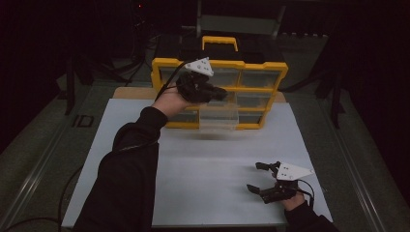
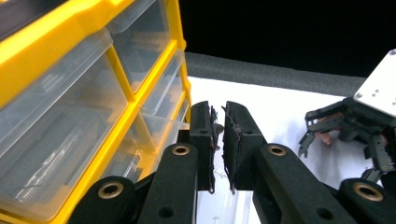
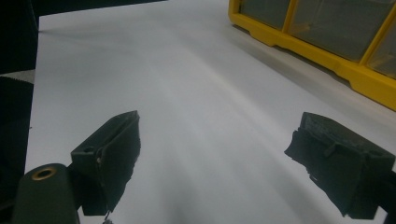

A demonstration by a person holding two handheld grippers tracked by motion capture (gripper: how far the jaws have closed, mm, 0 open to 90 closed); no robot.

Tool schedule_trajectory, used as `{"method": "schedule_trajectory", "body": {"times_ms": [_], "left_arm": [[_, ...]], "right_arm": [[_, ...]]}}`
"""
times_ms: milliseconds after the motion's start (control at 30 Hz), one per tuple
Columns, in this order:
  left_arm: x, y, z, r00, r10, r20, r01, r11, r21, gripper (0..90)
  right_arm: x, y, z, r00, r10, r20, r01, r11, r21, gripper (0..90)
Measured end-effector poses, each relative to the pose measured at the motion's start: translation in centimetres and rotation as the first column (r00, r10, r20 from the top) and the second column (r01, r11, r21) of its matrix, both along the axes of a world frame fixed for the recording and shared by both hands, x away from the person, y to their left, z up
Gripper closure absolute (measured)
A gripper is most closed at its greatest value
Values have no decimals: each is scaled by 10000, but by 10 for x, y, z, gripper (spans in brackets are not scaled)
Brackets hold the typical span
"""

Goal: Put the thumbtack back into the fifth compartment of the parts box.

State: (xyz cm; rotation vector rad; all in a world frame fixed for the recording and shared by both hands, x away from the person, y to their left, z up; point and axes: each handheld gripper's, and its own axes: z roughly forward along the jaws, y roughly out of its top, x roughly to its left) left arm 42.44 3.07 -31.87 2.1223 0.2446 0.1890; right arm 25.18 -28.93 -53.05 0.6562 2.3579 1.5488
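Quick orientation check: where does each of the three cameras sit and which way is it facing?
High view: above the person's side, facing forward and down on the white table; forearms, left gripper, right gripper.
Left gripper view: along its shut jaws, beside the yellow drawer cabinet.
Right gripper view: low over the table, between open jaws.
Shared: all show the cabinet and table.

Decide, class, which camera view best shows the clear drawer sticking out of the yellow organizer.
The high view: the clear drawer juts whole from the bottom row of the yellow organizer, below the left gripper. The left gripper view gives just a clear sliver between its near-shut jaws. The right gripper view catches the organizer's lower frame and shut drawer fronts.
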Motion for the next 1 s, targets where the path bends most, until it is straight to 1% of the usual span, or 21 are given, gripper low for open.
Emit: {"method": "schedule_trajectory", "body": {"times_ms": [100, 200, 233, 333, 367, 433, 467, 500, 533, 667, 733, 800, 867, 1000], "left_arm": [[2, 0, -3, 10000, -9, 5, 9, 10000, -22, 813], [5, -1, -8, 9999, -24, -129, 24, 10000, -15, 813], [6, -2, -10, 9997, -45, -229, 45, 10000, -28, 813], [7, -6, -15, 9996, -89, -259, 94, 9997, 211, 813], [8, -8, -18, 9993, -67, -354, 78, 9995, 299, 813], [8, -9, -19, 9994, -74, -346, 86, 9994, 348, 813], [8, -11, -21, 9992, -80, -385, 96, 9991, 421, 813], [9, -12, -22, 9990, -45, -436, 71, 9983, 585, 813], [9, -12, -22, 9990, -45, -436, 71, 9983, 585, 812], [10, -16, -26, 9986, 40, -523, 6, 9961, 878, 812], [11, -18, -29, 9978, 70, -652, -3, 9948, 1021, 812], [12, -19, -31, 9975, 56, -698, 20, 9941, 1080, 812], [12, -19, -32, 9965, 43, -832, 51, 9936, 1133, 812], [13, -23, -37, 9957, 162, -907, -35, 9904, 1382, 808]], "right_arm": [[0, -1, 0, 10000, -20, -18, 20, 10000, 36, 140], [0, -1, 0, 10000, -29, -31, 29, 10000, 53, 140], [0, -1, 0, 10000, -25, -39, 25, 10000, 57, 140], [0, -1, 0, 10000, -11, -17, 11, 10000, 27, 140], [0, -1, 0, 10000, -26, -21, 26, 10000, 46, 140], [0, -2, 0, 10000, -35, -31, 35, 10000, 65, 140], [0, -2, 0, 10000, -35, -31, 35, 10000, 65, 140], [0, -2, 0, 10000, -27, -27, 27, 10000, 64, 140], [0, -2, 0, 10000, -33, -22, 33, 10000, 57, 140], [0, -2, 0, 10000, -24, -31, 24, 10000, 58, 140], [0, -2, 0, 10000, -25, -34, 25, 10000, 60, 140], [0, -2, 0, 10000, -26, -34, 27, 10000, 71, 140], [0, -2, 0, 10000, -23, -33, 23, 10000, 65, 140], [0, -2, -1, 10000, -22, -59, 22, 10000, 59, 140]]}}
